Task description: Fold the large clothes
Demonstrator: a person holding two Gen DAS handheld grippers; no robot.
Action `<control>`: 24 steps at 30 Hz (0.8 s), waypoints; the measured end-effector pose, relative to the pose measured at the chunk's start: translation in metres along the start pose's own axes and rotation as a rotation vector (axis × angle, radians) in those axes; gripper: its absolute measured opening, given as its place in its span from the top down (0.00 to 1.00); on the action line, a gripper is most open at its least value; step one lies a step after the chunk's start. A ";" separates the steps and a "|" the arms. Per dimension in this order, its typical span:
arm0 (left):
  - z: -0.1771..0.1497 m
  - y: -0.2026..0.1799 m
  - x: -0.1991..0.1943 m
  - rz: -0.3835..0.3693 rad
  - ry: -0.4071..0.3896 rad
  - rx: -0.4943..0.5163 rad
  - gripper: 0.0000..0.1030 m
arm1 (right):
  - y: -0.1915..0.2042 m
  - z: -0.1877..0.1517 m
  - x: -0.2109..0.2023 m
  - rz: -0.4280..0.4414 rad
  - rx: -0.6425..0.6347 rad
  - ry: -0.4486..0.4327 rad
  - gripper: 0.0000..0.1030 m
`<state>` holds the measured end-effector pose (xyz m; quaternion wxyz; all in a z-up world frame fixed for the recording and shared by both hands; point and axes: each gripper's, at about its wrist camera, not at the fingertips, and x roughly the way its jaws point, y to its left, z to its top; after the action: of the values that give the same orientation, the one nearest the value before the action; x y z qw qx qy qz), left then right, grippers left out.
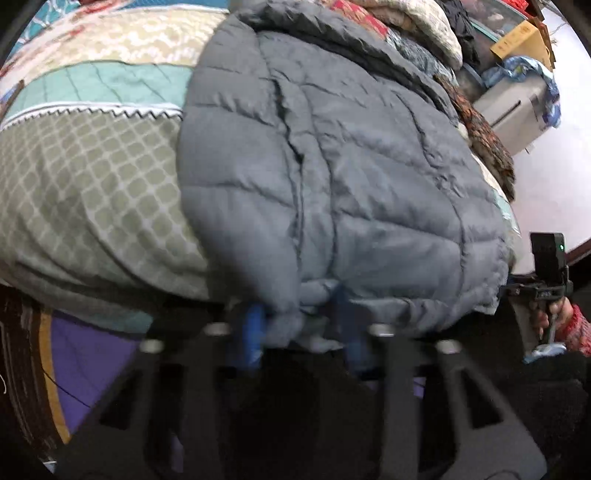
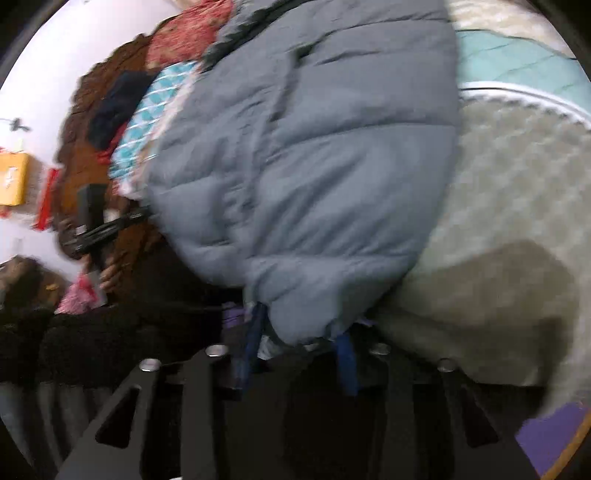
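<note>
A grey quilted puffer jacket [image 1: 332, 166] lies spread on a patchwork bedspread [image 1: 92, 166]. My left gripper [image 1: 301, 332] is shut on the jacket's bunched near hem, its blue fingers [image 1: 251, 339] pinching the fabric. My right gripper [image 2: 299, 347] is shut on the hem of the same jacket [image 2: 314, 166] at another corner, blue fingers [image 2: 345, 362] on either side of the fold. The right gripper also shows at the right edge of the left wrist view [image 1: 546, 288], and the left gripper at the left of the right wrist view [image 2: 96, 229].
The bed carries a pile of folded blankets and clothes [image 1: 406, 33] beyond the jacket. A grey box [image 1: 513, 107] and a cardboard box [image 1: 524, 37] stand on the pale floor beside the bed. A purple mat [image 1: 88, 362] lies below the bed's edge.
</note>
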<state>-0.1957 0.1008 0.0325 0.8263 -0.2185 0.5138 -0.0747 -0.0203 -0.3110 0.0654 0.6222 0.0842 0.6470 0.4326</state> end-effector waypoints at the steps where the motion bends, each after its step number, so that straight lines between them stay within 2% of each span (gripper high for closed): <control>1: 0.000 0.000 -0.006 -0.023 0.002 -0.001 0.89 | 0.007 0.000 -0.004 0.031 -0.035 -0.002 0.14; 4: 0.002 -0.002 -0.034 -0.096 -0.030 -0.020 0.94 | 0.019 0.004 -0.028 0.143 -0.084 -0.053 0.10; 8: 0.021 -0.003 -0.068 -0.235 -0.128 -0.114 0.95 | 0.023 0.025 -0.062 0.268 -0.091 -0.199 0.07; 12: 0.062 -0.006 -0.084 -0.349 -0.224 -0.184 0.95 | 0.014 0.059 -0.090 0.332 -0.062 -0.351 0.07; 16: 0.124 -0.005 -0.081 -0.362 -0.265 -0.259 0.95 | -0.007 0.112 -0.105 0.339 0.018 -0.480 0.07; 19: 0.175 0.003 -0.059 -0.261 -0.276 -0.350 0.95 | -0.036 0.159 -0.098 0.272 0.180 -0.542 0.07; 21: 0.208 0.017 -0.030 -0.137 -0.259 -0.452 0.92 | -0.072 0.187 -0.086 0.158 0.363 -0.569 0.08; 22: 0.221 0.024 -0.010 -0.056 -0.223 -0.490 0.90 | -0.088 0.196 -0.077 0.117 0.456 -0.572 0.09; 24: 0.235 0.036 0.019 0.061 -0.169 -0.523 0.90 | -0.123 0.208 -0.046 0.084 0.677 -0.519 0.10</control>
<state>0.0163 0.1934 0.0901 0.7835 -0.4145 0.4511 0.1039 0.2245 -0.3212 0.0486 0.6837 0.4159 0.5703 0.1852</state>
